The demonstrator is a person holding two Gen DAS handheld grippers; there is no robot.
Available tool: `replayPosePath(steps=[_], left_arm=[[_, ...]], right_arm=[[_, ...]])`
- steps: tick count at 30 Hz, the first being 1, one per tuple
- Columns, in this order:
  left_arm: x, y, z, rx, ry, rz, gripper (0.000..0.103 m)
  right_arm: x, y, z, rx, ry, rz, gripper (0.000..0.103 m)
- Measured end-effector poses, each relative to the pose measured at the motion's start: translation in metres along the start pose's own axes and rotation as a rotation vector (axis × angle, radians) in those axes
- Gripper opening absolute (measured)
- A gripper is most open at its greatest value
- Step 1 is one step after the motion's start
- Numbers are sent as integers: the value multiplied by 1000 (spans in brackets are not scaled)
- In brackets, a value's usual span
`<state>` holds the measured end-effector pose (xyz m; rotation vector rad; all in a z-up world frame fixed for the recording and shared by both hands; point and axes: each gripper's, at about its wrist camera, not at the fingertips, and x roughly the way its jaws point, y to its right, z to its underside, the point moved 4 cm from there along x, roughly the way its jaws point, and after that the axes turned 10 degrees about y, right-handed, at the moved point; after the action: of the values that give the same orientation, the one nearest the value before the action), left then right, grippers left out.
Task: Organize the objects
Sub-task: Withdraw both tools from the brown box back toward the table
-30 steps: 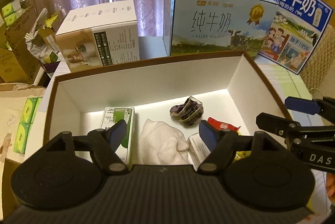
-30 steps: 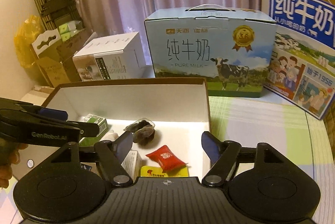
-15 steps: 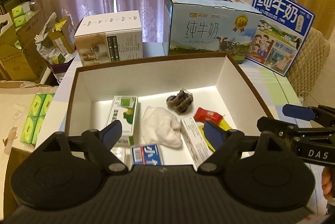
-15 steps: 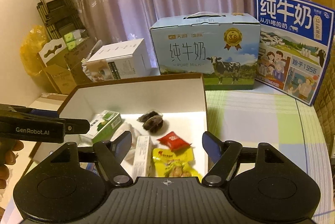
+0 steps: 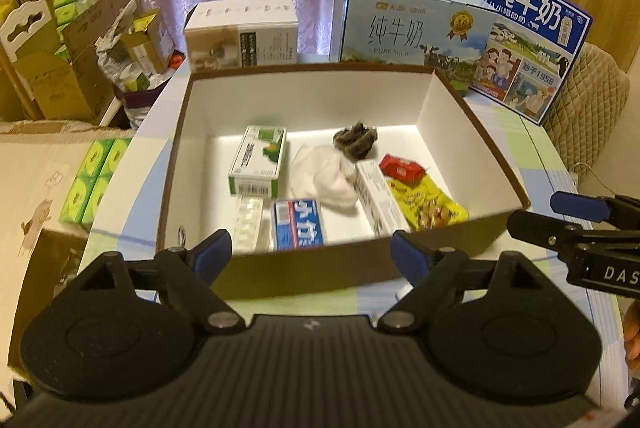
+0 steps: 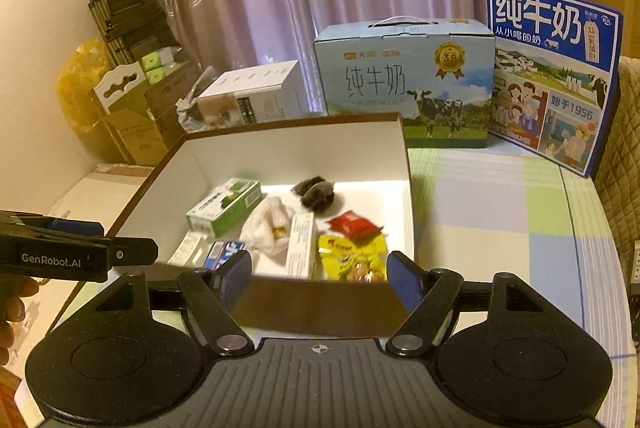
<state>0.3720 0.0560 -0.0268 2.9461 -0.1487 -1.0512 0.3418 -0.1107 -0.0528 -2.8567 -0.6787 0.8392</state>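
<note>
A brown box with white inside (image 5: 304,95) (image 6: 304,312) sits on the table. It holds a green-white carton (image 5: 258,159) (image 6: 224,205), a white cloth (image 5: 322,175) (image 6: 268,228), a dark wrapped lump (image 5: 355,139) (image 6: 316,191), a red packet (image 5: 400,167) (image 6: 354,224), a yellow snack bag (image 5: 428,203) (image 6: 352,260), a blue-white box (image 5: 298,224), a long white box (image 5: 378,199) (image 6: 302,246) and a clear blister pack (image 5: 248,222). My left gripper (image 5: 312,256) and right gripper (image 6: 320,280) are open and empty, in front of the box's near wall.
Two milk cartons (image 5: 404,27) (image 5: 532,39) and a white appliance box (image 5: 242,31) stand behind the box. Cardboard boxes and clutter (image 5: 60,47) lie left of the table. A quilted chair (image 5: 588,107) is at right. Checked tablecloth (image 6: 500,220) lies right of the box.
Both grippers have pulled back out of the box toward its near side and risen. More of the box's contents and its front wall show now.
</note>
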Motion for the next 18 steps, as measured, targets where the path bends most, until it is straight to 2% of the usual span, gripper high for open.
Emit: replayPosePath(steps=[7, 18], left_arm=[[-20, -3, 31, -16, -34, -9, 84], [-31, 4, 69, -12, -82, 3, 84]], right_arm=[[-19, -10, 24, -15, -40, -14, 72], [-35, -15, 59, -8, -113, -23, 72]])
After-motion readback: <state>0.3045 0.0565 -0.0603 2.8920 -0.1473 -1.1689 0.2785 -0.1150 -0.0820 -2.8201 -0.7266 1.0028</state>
